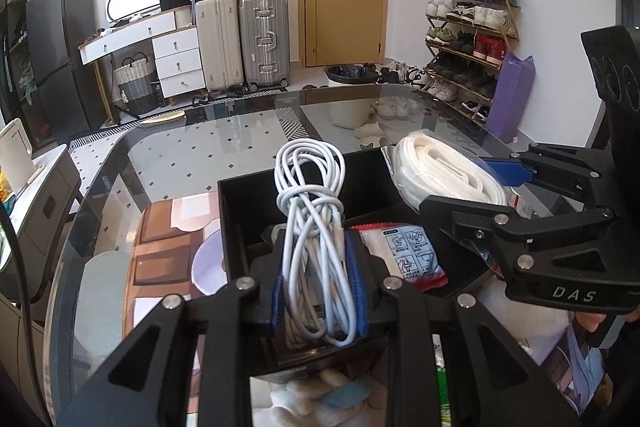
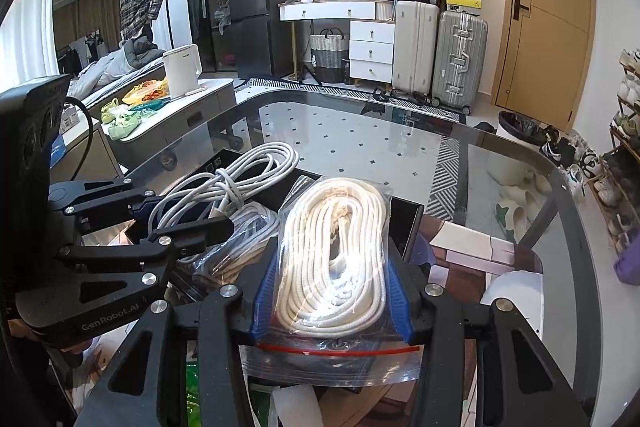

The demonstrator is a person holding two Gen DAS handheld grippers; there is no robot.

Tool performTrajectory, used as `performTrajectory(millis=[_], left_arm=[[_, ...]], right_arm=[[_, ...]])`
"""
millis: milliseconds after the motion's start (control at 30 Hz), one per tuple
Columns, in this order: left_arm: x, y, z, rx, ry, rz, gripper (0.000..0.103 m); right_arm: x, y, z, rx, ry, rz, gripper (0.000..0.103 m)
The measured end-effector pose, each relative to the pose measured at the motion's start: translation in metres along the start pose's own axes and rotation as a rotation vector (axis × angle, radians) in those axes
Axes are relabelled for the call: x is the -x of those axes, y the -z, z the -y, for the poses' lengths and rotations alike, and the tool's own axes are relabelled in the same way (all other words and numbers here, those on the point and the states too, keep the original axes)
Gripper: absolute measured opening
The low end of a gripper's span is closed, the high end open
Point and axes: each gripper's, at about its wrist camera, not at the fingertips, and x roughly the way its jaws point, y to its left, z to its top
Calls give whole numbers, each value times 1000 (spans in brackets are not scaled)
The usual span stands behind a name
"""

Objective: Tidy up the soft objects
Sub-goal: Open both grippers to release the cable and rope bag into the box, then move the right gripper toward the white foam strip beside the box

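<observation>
My left gripper (image 1: 319, 281) is shut on a coiled white cable (image 1: 310, 211), held upright over a black divided box (image 1: 240, 211). The cable also shows in the right wrist view (image 2: 228, 183). My right gripper (image 2: 332, 293) is shut on a clear zip bag of white rope (image 2: 340, 251), held above the box's right side; the bag shows in the left wrist view (image 1: 440, 167). A red-edged packet (image 1: 404, 255) lies in a box compartment. Another bagged grey cable (image 2: 240, 239) lies in the box, below the left gripper.
The box stands on a glass table (image 1: 200, 147) with a patterned mat (image 1: 160, 247). Soft items and a green packet (image 2: 192, 383) lie at the near edge. A side cabinet with a white kettle (image 2: 182, 71) stands left. A person (image 2: 138, 11) stands far back.
</observation>
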Motion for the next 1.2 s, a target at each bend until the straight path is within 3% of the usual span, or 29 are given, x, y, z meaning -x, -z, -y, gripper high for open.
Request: performTrajectory(millis=[233, 367, 433, 567, 700, 1067, 1167, 1200], left_arm=[[2, -1, -4, 12, 15, -2, 28], [6, -4, -3, 5, 19, 19, 31], [10, -6, -3, 2, 20, 31, 42], [17, -8, -2, -10, 24, 40, 49], [25, -6, 0, -20, 11, 40, 53], [53, 22, 8, -42, -12, 49, 58], [58, 31, 10, -43, -11, 43, 73], [60, 34, 10, -39, -16, 48, 88]], right_arm=[[0, -3, 1, -3, -11, 12, 50], [5, -5, 1, -2, -3, 36, 63], [11, -6, 2, -2, 3, 53, 72], [28, -4, 2, -6, 13, 88, 91], [46, 3, -1, -4, 5, 105, 98], [100, 51, 2, -34, 38, 78, 103], [107, 63, 4, -45, 46, 69, 103], [108, 67, 5, -46, 48, 61, 103]])
